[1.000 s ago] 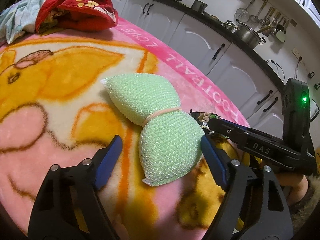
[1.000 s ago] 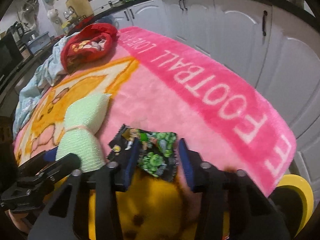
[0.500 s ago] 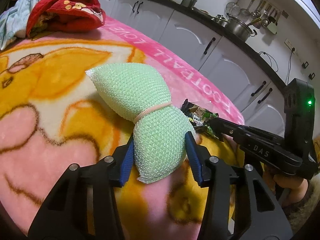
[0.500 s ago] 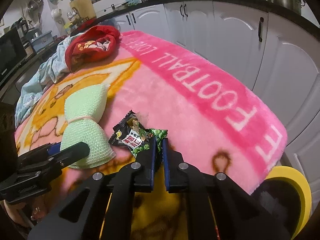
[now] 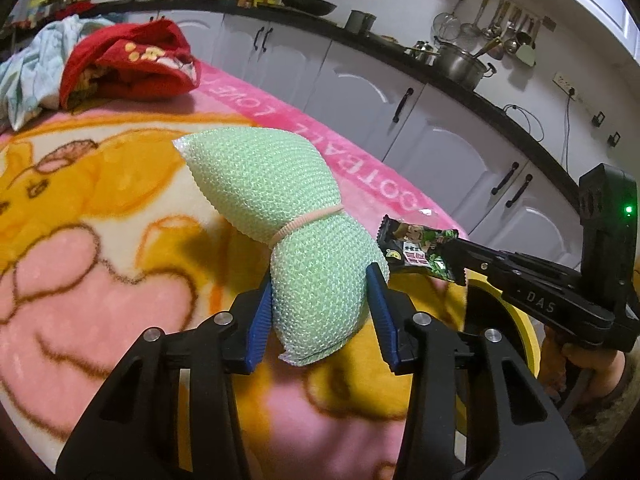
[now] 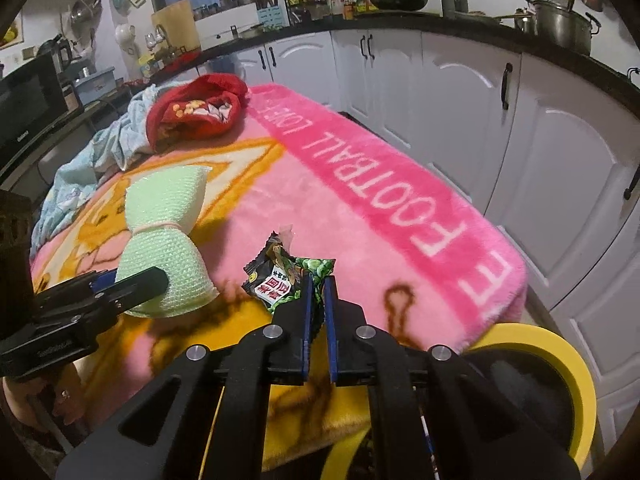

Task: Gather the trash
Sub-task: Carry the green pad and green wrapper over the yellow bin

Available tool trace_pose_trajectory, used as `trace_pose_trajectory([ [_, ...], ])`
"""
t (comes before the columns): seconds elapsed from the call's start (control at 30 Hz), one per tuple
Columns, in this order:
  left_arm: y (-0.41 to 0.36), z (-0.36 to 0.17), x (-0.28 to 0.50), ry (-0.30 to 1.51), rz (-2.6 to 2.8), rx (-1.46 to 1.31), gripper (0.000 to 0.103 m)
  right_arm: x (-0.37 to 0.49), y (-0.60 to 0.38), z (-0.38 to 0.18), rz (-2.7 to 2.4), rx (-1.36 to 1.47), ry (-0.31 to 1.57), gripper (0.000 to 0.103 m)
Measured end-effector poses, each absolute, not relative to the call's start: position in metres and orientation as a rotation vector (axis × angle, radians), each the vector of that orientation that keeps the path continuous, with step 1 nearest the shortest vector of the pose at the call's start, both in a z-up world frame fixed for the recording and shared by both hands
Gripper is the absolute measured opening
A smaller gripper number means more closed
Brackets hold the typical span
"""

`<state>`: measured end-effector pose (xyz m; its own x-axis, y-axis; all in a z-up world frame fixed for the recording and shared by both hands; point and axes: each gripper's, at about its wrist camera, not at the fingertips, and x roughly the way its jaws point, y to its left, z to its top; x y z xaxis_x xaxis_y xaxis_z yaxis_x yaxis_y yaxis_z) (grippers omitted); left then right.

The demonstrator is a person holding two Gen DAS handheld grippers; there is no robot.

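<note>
My left gripper (image 5: pixel 320 292) is shut on the near end of a green mesh sponge (image 5: pixel 280 216) tied in the middle with a band, lifted off the pink and yellow blanket (image 5: pixel 100 240). The sponge also shows in the right wrist view (image 6: pixel 164 236). My right gripper (image 6: pixel 317 288) is shut on a black and green snack wrapper (image 6: pixel 286 276) and holds it above the blanket's near edge. In the left wrist view the wrapper (image 5: pixel 420 248) hangs from the right gripper's tip, just right of the sponge.
A yellow-rimmed bin (image 6: pixel 560 368) stands below the blanket's near right edge. A red cloth (image 6: pixel 196 108) and pale blue fabric (image 6: pixel 100 152) lie at the far end. White kitchen cabinets (image 6: pixel 520 128) run along the right.
My left gripper closed on the sponge and lifted it. My right gripper closed on the wrapper and raised it off the blanket, drawing it back toward the bin side.
</note>
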<state>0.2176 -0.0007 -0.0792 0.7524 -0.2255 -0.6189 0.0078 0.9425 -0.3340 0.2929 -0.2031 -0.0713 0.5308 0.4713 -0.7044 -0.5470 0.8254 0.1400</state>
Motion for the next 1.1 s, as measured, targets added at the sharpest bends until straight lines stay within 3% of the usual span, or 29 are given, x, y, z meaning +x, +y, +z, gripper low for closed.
trace_pose_trajectory([
  [1.1,-0.086,-0.016,0.198,0.584,-0.315,-0.224,0.036,0.216,-0.326,-0.003,0.452,-0.052,0.614,0.006],
])
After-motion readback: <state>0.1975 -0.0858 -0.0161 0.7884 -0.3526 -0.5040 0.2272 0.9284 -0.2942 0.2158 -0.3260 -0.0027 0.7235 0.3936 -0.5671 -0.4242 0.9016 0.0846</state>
